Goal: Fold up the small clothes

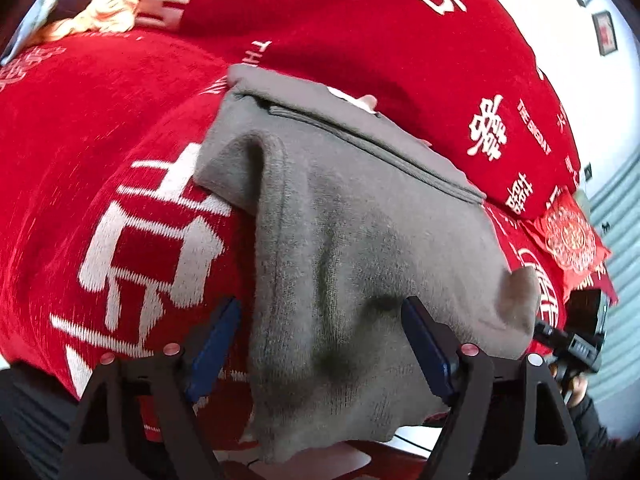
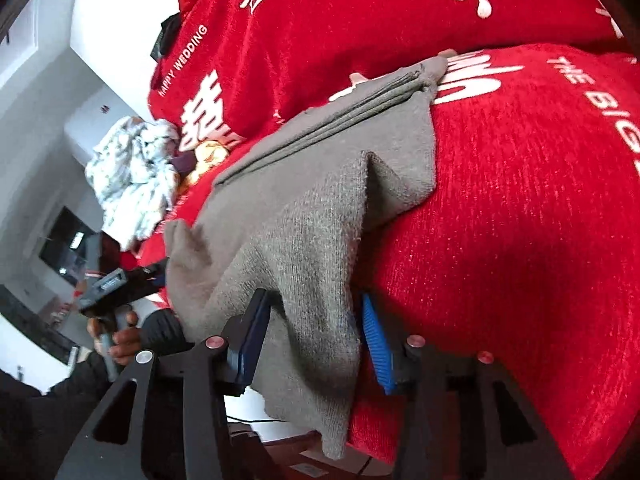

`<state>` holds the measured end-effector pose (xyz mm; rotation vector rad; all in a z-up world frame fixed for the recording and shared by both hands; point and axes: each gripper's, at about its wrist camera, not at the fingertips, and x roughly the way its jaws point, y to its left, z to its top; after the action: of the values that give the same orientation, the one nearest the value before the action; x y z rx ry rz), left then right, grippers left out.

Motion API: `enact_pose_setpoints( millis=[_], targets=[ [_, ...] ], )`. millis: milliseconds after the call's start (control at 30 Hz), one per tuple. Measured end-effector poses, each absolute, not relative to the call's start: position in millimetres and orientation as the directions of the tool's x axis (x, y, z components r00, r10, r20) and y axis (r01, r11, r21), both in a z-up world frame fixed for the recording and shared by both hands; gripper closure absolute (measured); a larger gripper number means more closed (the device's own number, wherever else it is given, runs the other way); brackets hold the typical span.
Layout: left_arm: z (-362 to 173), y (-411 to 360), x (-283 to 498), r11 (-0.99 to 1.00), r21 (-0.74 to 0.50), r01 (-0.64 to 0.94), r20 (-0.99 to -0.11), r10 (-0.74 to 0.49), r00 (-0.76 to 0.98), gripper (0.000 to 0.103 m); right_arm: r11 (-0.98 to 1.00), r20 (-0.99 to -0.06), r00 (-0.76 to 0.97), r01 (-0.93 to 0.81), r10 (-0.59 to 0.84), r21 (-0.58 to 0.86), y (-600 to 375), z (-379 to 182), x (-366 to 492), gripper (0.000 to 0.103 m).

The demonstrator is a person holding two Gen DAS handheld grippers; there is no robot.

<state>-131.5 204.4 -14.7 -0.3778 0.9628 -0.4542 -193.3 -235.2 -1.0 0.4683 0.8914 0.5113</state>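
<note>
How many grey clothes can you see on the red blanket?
1: a grey knitted garment lying partly folded on the red blanket, its near edge hanging off toward the cameras. More may be hidden beneath it.

A home, most likely a bedroom dressed for a wedding. A red bedcover (image 2: 520, 200) with white double-happiness characters and the words "HAPPY WEDDING" fills both views. At two o'clock in the left wrist view, framed pictures (image 1: 604, 32) hang on a white wall. At nine o'clock in the right wrist view sits a heap of pale crumpled cloth (image 2: 132, 168), with a dark screen (image 2: 64, 248) below it.
</note>
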Motion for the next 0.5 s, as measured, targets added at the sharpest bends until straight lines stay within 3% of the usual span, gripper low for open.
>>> enact_pose_setpoints(
  millis=[100, 167, 200, 233, 367, 500],
  targets=[
    [-14, 203, -132, 0.849, -0.475, 0.23, -0.698, -0.523, 0.49, 0.025, 0.756, -0.584, 0.511, -0.236, 0.631, 0.611, -238, -6, -190, 0.053],
    [-12, 201, -131, 0.85, -0.465, 0.247, -0.703, -0.524, 0.48, 0.07, 0.764, -0.59, 0.51, -0.251, 0.626, 0.594, -234, -5, -190, 0.054],
    [-16, 198, -129, 0.852, -0.459, 0.251, -0.727, -0.523, 0.445, 0.092, 0.77, -0.597, 0.507, -0.26, 0.622, 0.582, -232, -4, -191, 0.071],
    [-18, 197, -128, 0.853, -0.458, 0.25, -0.731, -0.521, 0.44, 0.091, 0.775, -0.608, 0.493, -0.277, 0.622, 0.568, -228, -3, -192, 0.092],
    [-10, 199, -140, 0.854, -0.44, 0.278, -0.711, -0.52, 0.474, 0.091, 0.772, -0.6, 0.493, -0.314, 0.63, 0.552, -217, 4, -201, 0.092],
    [3, 207, -155, 0.831, -0.464, 0.307, -0.662, -0.555, 0.504, 0.092, 0.734, -0.532, 0.521, -0.341, 0.668, 0.588, -221, 22, -211, 0.093]
  ],
)
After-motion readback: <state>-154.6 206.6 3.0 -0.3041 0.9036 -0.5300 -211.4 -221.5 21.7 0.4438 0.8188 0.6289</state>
